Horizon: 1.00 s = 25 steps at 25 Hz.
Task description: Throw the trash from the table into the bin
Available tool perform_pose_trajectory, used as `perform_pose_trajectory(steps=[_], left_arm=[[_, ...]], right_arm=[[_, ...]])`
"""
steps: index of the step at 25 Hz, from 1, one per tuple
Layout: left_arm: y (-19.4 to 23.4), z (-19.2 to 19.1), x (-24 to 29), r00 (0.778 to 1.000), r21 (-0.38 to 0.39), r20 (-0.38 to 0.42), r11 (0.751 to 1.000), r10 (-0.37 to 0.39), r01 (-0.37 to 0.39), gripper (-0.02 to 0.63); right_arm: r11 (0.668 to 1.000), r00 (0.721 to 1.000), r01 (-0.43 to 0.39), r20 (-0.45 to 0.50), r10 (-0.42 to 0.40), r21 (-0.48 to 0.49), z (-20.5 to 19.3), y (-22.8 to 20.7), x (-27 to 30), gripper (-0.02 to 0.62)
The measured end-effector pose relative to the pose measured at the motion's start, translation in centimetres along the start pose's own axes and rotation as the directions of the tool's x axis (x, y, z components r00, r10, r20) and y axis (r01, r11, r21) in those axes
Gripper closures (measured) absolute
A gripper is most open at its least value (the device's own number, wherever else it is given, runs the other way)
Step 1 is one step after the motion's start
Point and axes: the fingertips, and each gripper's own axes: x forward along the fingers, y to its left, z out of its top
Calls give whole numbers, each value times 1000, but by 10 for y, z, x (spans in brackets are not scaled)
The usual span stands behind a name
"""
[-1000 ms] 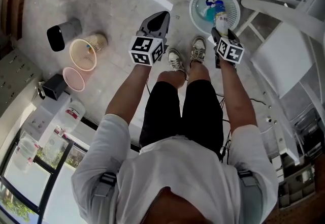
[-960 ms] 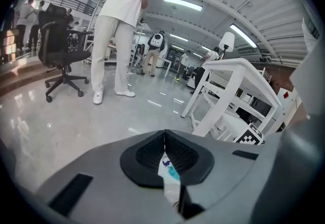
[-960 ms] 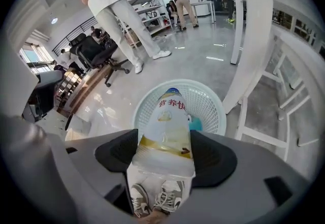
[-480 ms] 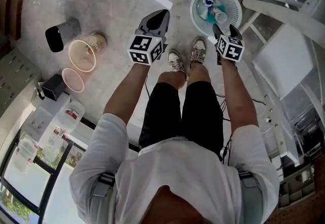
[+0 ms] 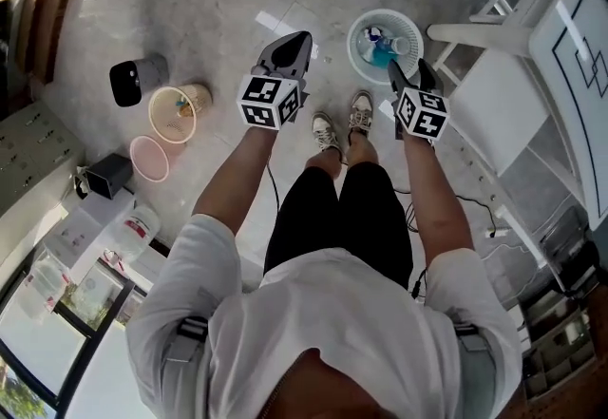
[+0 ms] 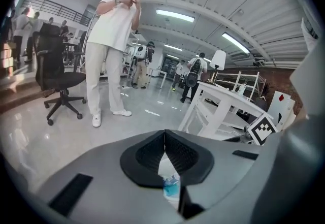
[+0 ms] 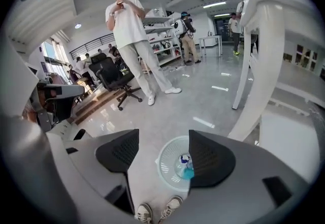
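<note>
Right claw, jaws apart, over white bin with blue trash.

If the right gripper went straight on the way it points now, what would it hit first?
Probably the white bin on the floor, framed between the right gripper's open jaws; depth is unclear.

In the right gripper view, the right-hand jaw of the right gripper covered the right side of the round white mesh bin. The blue and clear trash inside was too small to identify. The white table ran off the head view's right edge.
</note>
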Motion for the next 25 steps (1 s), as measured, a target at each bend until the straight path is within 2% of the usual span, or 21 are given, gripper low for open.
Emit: perform_pose_trajectory(steps=[6, 11, 14, 18, 25], left_arm=[[-16, 80, -39, 997, 28, 77, 1000, 9, -11, 595], [-28, 143, -81, 990, 37, 139, 999, 15, -20, 595], [-34, 180, -109, 983, 53, 185, 998, 19, -30, 595], [-45, 223, -136, 968, 76, 251, 996, 19, -39, 595], [-62, 278, -176, 938, 119, 348, 992, 1, -46, 595]], right_arm=[[999, 992, -23, 120, 26, -30, 85, 26, -67, 332], [997, 969, -40, 241, 56, -69, 157, 55, -135, 385], [994, 944, -47, 321, 75, -95, 200, 73, -177, 419], [991, 898, -42, 431, 94, -130, 252, 86, -229, 453], [984, 818, -19, 562, 119, -180, 309, 107, -300, 494]])
